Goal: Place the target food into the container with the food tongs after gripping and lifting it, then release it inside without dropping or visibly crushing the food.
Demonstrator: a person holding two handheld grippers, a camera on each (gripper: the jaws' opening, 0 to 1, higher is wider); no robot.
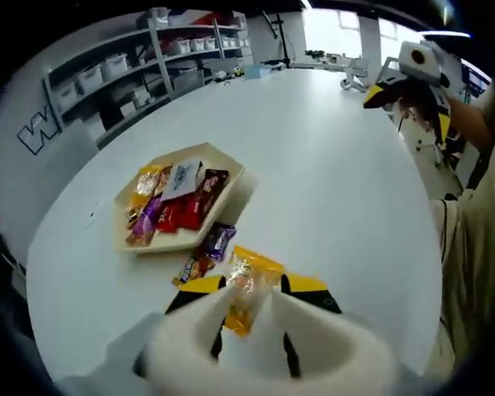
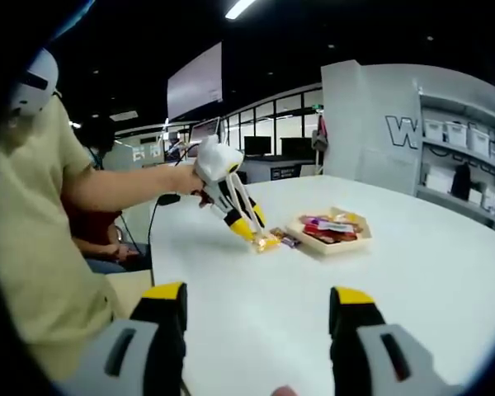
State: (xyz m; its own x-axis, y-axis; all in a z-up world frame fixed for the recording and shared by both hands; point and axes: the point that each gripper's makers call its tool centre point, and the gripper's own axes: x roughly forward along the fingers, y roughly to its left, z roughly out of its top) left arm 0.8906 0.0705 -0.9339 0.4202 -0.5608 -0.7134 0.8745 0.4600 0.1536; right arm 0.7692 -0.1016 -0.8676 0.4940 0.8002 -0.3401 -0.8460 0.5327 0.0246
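Left gripper: clenched on orange snack packet | tray lies just beyond, far-left of packet | right gripper: released, well apart.
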